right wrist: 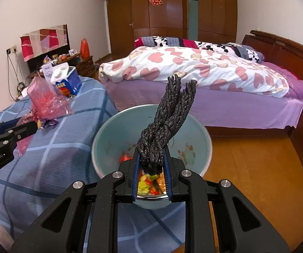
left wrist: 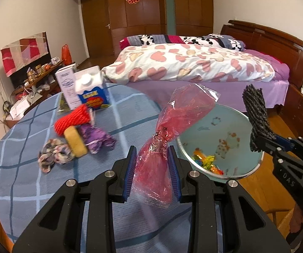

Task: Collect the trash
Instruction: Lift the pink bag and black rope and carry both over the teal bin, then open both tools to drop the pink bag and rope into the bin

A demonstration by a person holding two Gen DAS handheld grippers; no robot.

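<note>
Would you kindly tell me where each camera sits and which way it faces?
Left wrist: on the left gripper, angled down over the table; its fingers clamp a red plastic bag; the right gripper shows at right.
Right wrist: on the right gripper, above the basin; it clamps a dark rope bundle; the left gripper shows at left.
Shared: basin, table, bed.

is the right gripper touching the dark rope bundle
Touching. In the right wrist view the right gripper has its blue pads pressed against both sides of the dark rope bundle, which stands up above the teal basin.
</note>
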